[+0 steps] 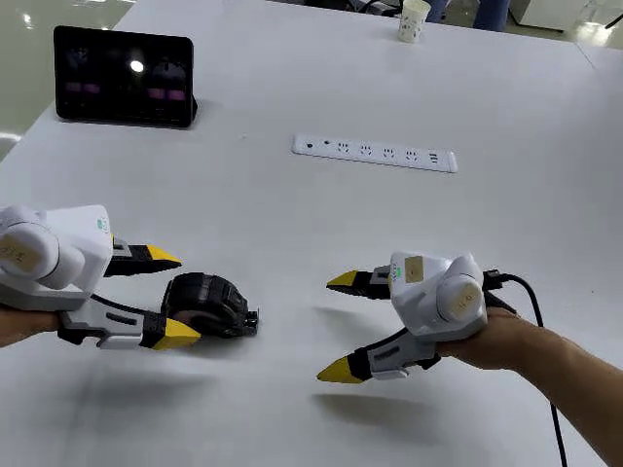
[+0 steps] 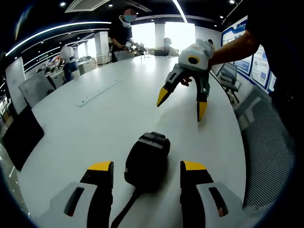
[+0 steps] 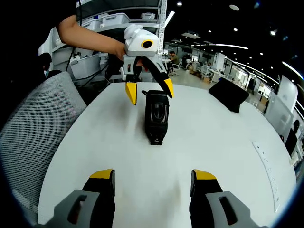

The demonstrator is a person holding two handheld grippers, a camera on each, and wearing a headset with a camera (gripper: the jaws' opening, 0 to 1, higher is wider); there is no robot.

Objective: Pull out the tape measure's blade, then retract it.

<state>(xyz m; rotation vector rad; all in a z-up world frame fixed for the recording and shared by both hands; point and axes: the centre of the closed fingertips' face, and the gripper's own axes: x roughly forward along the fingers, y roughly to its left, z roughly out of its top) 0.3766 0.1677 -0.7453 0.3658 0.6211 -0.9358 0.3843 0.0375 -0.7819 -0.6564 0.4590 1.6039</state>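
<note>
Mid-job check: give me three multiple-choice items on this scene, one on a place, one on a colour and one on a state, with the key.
1. Where is the tape measure?
A) between the left gripper's jaws
B) clamped in the right gripper
C) hanging off the table's edge

2. What colour is the tape measure?
A) yellow
B) black
C) white

3. How is the right gripper?
A) shut on the tape measure
B) shut, empty
C) open, empty

Key: 1 A, the left gripper view shows it lying between the two jaws. 2 B, it looks black in every view. 3 C, its jaws stand apart over bare table.
</note>
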